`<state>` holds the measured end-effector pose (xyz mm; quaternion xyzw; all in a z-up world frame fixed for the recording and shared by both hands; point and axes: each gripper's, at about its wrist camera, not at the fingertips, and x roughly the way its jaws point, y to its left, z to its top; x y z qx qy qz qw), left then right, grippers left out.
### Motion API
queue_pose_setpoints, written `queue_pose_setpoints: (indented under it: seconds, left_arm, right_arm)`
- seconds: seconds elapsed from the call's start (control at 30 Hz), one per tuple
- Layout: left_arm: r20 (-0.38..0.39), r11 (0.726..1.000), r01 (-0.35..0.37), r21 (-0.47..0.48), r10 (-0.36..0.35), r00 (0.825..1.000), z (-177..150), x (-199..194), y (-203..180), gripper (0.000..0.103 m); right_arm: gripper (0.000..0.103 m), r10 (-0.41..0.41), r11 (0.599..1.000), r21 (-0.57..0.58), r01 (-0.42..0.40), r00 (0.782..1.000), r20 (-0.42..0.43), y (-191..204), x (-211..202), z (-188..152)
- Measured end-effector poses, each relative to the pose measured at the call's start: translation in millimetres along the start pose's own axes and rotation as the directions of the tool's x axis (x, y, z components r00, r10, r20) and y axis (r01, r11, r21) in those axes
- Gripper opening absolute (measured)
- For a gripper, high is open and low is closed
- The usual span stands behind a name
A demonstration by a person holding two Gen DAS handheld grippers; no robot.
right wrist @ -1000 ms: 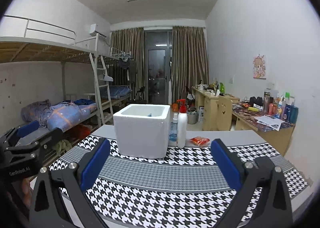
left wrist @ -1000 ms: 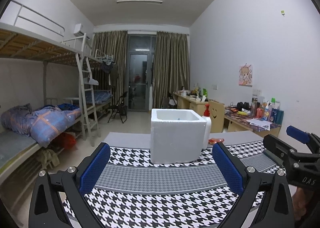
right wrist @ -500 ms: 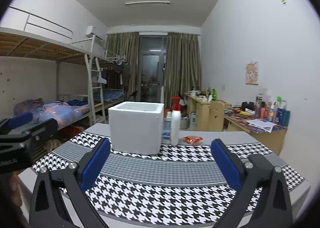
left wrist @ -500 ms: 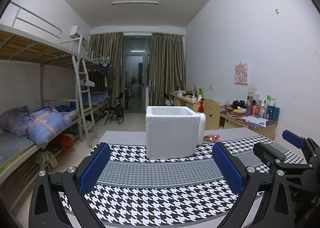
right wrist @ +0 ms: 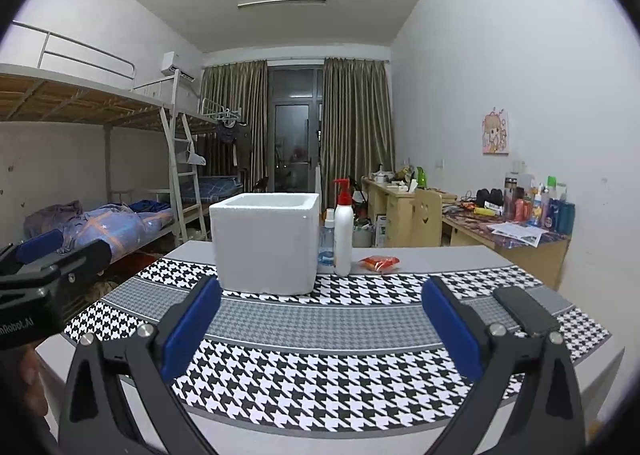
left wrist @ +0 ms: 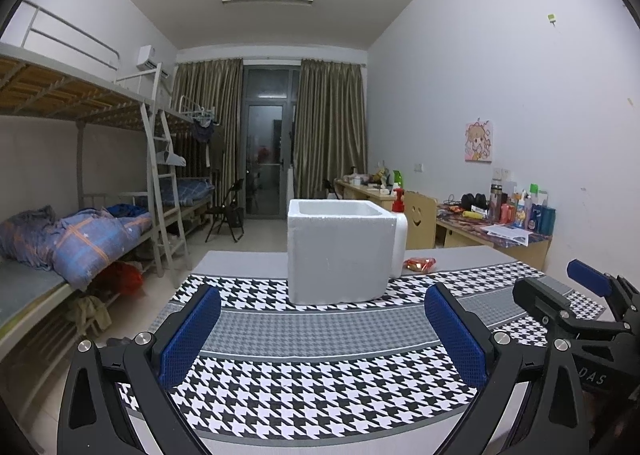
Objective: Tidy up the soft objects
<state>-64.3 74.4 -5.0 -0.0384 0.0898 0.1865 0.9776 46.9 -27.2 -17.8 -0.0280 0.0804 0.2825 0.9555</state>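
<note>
Right claw point(right wrist: 320, 329) view alone shows blue bottle point(right wrist: 327, 241), black phone point(right wrist: 524, 311)

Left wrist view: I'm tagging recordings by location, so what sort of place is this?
Most likely a shared dormitory room. Metal bunk beds with a ladder line one wall, wooden desks cluttered with bottles line the other, and a curtained balcony door closes the far end.

This is a shared bedroom, like a school dorm. Metal bunk beds point(left wrist: 80, 215) with a ladder point(left wrist: 162, 191) stand at 9 o'clock, with a blue blanket point(left wrist: 92, 235) on the low bed. Wooden desks point(right wrist: 508, 239) full of bottles line the wall at 3 o'clock. Brown curtains point(left wrist: 332, 127) hang by a glass door point(left wrist: 266, 159) at 12 o'clock.
</note>
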Motion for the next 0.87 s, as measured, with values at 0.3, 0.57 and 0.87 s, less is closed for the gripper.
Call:
queue_pose_setpoints:
  seconds: [0.3,0.57,0.87]
  left_arm:
    - [-0.021,1.000,0.008,0.001,-0.008,1.000,-8.8,1.4,2.1,0.102]
    - [-0.028,1.000,-0.008,0.005,0.008,1.000,-11.4,2.2,3.4,0.102]
    - [-0.046,1.000,0.009,0.013,-0.008,0.999,-18.0,5.6,2.6,0.102]
  right_arm:
    - [0.102,-0.020,1.000,0.002,0.020,1.000,0.013,4.0,-3.4,-2.4]
    - [0.102,-0.016,1.000,-0.005,0.016,1.000,-0.003,7.9,-3.7,-7.2]
    - [0.102,-0.022,1.000,-0.008,0.022,0.999,-0.023,7.0,1.0,-9.4]
